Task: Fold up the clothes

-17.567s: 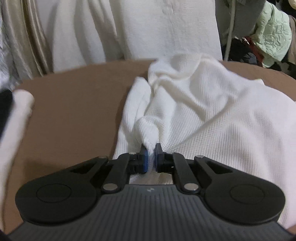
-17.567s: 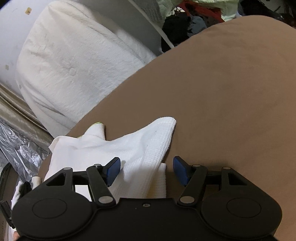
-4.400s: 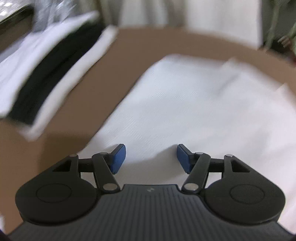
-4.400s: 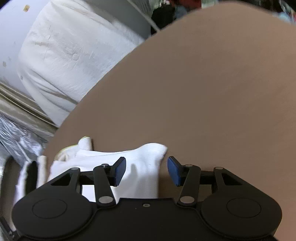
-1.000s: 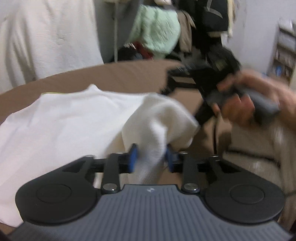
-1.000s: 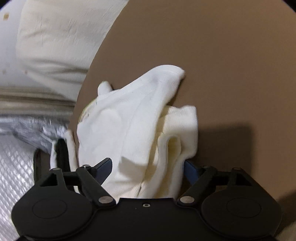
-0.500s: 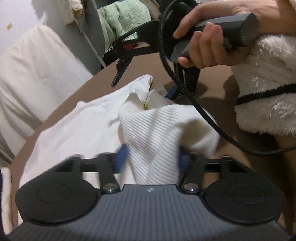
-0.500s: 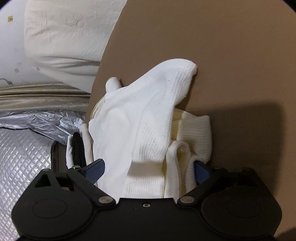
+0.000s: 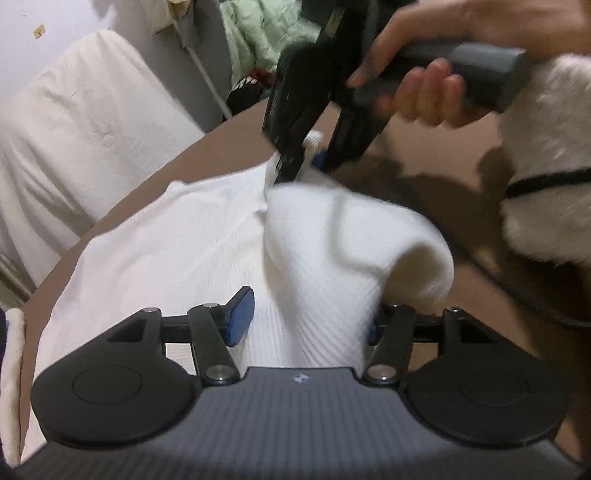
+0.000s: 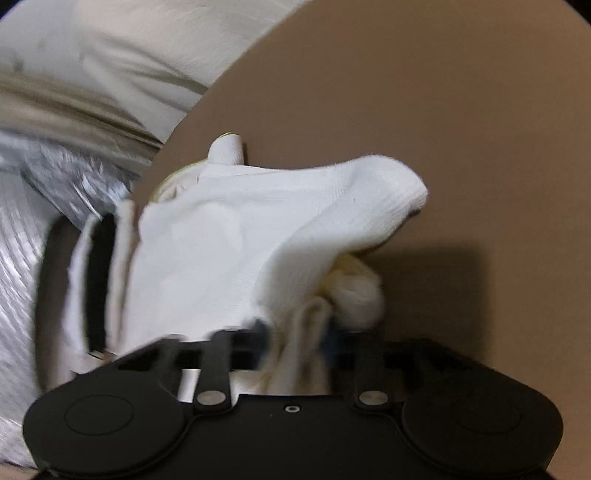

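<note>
A white waffle-knit garment (image 9: 184, 236) lies on the brown table (image 9: 221, 147), and one raised fold (image 9: 332, 240) humps up toward the right. My left gripper (image 9: 306, 321) sits low over it. Its jaws are opening: the fold lies loosely between them, and the left blue pad (image 9: 240, 317) is clear of the cloth. In the right wrist view my right gripper (image 10: 297, 332) is blurred, its jaws closing and pinching a bunched edge of the garment (image 10: 258, 229). The left wrist view shows the right gripper (image 9: 300, 168) gripping the garment's far edge, with a hand (image 9: 424, 85) holding it.
A fluffy white sleeve (image 9: 546, 184) fills the right side. A big white cushion (image 9: 74, 129) and a pile of green clothes (image 9: 258, 29) stand behind the table. A folded black and white stack (image 10: 96, 277) lies at the left beside silver quilted sheeting (image 10: 22, 258). Bare brown tabletop (image 10: 424, 110) stretches to the right.
My left jaws, pinched on the fold a second ago, now stand apart around it. My right jaws went from wide open to closed on the garment's bunched edge.
</note>
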`<state>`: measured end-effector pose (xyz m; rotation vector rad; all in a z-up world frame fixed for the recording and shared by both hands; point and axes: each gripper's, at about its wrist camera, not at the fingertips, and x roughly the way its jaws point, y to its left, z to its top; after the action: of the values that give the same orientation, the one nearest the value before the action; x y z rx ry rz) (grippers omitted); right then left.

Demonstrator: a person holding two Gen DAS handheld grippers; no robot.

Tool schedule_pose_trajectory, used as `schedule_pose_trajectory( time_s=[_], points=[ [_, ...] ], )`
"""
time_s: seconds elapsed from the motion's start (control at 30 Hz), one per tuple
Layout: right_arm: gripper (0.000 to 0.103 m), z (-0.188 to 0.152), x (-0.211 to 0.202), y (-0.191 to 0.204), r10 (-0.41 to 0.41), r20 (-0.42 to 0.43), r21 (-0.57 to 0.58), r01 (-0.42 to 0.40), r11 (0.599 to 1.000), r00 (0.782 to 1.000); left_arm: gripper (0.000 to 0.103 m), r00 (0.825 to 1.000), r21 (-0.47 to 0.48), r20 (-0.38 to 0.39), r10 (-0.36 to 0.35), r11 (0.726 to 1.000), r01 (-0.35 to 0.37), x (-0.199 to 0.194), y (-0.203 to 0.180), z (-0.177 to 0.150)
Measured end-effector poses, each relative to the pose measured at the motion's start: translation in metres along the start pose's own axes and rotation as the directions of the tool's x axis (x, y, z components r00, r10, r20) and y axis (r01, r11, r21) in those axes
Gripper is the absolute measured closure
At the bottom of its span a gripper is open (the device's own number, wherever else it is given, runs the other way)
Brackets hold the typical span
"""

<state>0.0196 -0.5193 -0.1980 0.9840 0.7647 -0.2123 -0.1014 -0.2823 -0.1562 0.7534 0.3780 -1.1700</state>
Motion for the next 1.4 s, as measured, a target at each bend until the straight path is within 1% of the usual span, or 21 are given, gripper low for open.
schedule_pose_trajectory(
  time_s=[0.03,0.1,0.23,0.37,0.5,0.53,0.6,0.67,0.7,0.73,0.77,0.83,0.93,0.97,1.0,1.03,1.1,1.23,1.3,1.33,1.4],
  points=[
    [0.082,-0.002,-0.006,0.006,0.007,0.031,-0.033,-0.006,0.999,0.999,0.084,1.0,-0.051,0.0,-0.025,0.998,0.025,-0.001,0.006,0.0],
    [0.084,-0.008,-0.021,0.018,0.046,0.105,-0.095,-0.036,0.995,0.993,0.092,0.998,-0.167,0.026,-0.053,0.984,0.056,-0.011,0.025,0.003],
    [0.084,-0.019,-0.058,0.044,0.163,0.254,-0.218,-0.108,0.97,0.953,0.094,0.991,-0.301,0.132,-0.021,0.952,0.06,-0.047,0.057,0.007],
    [0.084,-0.012,-0.074,0.097,0.255,0.29,-0.376,-0.135,0.917,0.923,0.094,0.978,-0.359,0.184,0.095,0.933,-0.023,-0.08,0.086,0.005],
    [0.084,0.006,-0.064,0.201,0.306,0.233,-0.519,-0.148,0.842,0.923,0.094,0.952,-0.439,0.217,0.215,0.893,-0.101,-0.118,0.123,-0.003],
    [0.084,0.011,-0.056,0.231,0.301,0.213,-0.556,-0.138,0.82,0.93,0.094,0.942,-0.47,0.218,0.255,0.873,-0.128,-0.128,0.136,-0.008],
    [0.084,0.021,-0.029,0.281,0.265,0.173,-0.581,-0.119,0.805,0.949,0.094,0.936,-0.554,0.198,0.29,0.821,-0.138,-0.138,0.168,-0.023],
    [0.077,0.033,0.007,0.325,0.224,0.138,-0.575,-0.106,0.811,0.965,0.094,0.95,-0.677,0.14,0.279,0.727,-0.114,-0.131,0.21,-0.049],
    [0.065,0.035,0.024,0.341,0.222,0.145,-0.588,-0.097,0.803,0.964,0.094,0.962,-0.739,0.099,0.256,0.667,-0.101,-0.121,0.231,-0.066],
    [0.045,0.035,0.038,0.352,0.216,0.166,-0.6,-0.075,0.796,0.962,0.093,0.973,-0.792,0.054,0.225,0.603,-0.095,-0.107,0.251,-0.084],
    [0.038,0.031,0.046,0.356,0.201,0.191,-0.602,-0.048,0.797,0.961,0.092,0.982,-0.84,0.013,0.189,0.534,-0.092,-0.094,0.27,-0.102],
    [0.035,0.023,0.06,0.346,0.158,0.2,-0.545,-0.024,0.838,0.967,0.092,0.993,-0.924,-0.081,0.087,0.366,-0.107,-0.058,0.305,-0.146],
    [0.036,0.001,0.072,0.317,0.121,0.152,-0.463,-0.037,0.886,0.981,0.092,1.0,-0.999,-0.025,0.018,0.045,-0.026,-0.027,0.322,-0.202],
    [0.036,-0.009,0.073,0.304,0.117,0.123,-0.44,-0.052,0.896,0.985,0.092,1.0,-1.0,-0.012,0.011,-0.013,-0.012,-0.022,0.324,-0.21],
    [0.036,-0.02,0.075,0.292,0.115,0.094,-0.417,-0.065,0.906,0.989,0.093,1.0,-1.0,-0.012,0.007,-0.028,-0.012,-0.021,0.324,-0.209],
    [0.036,-0.034,0.072,0.283,0.114,0.078,-0.429,-0.07,0.901,0.99,0.093,1.0,-1.0,-0.023,0.012,-0.011,-0.022,-0.022,0.324,-0.205],
    [0.036,-0.066,0.06,0.277,0.131,0.064,-0.512,-0.08,0.855,0.989,0.092,0.998,-0.996,-0.056,0.042,0.063,-0.058,-0.029,0.325,-0.193],
    [0.035,-0.128,0.036,0.272,0.171,0.039,-0.666,-0.103,0.739,0.984,0.095,0.983,-0.976,-0.13,0.133,0.16,-0.151,-0.057,0.319,-0.184],
    [0.035,-0.151,0.027,0.27,0.189,0.039,-0.715,-0.105,0.691,0.981,0.095,0.974,-0.976,-0.138,0.179,0.145,-0.164,-0.067,0.322,-0.177],
    [0.034,-0.158,0.026,0.266,0.192,0.044,-0.732,-0.099,0.674,0.98,0.094,0.972,-0.98,-0.141,0.186,0.114,-0.164,-0.069,0.324,-0.18],
    [0.034,-0.165,0.029,0.257,0.193,0.03,-0.749,-0.106,0.654,0.981,0.092,0.967,-0.978,-0.202,0.159,0.028,-0.209,-0.07,0.327,-0.198]
  ],
)
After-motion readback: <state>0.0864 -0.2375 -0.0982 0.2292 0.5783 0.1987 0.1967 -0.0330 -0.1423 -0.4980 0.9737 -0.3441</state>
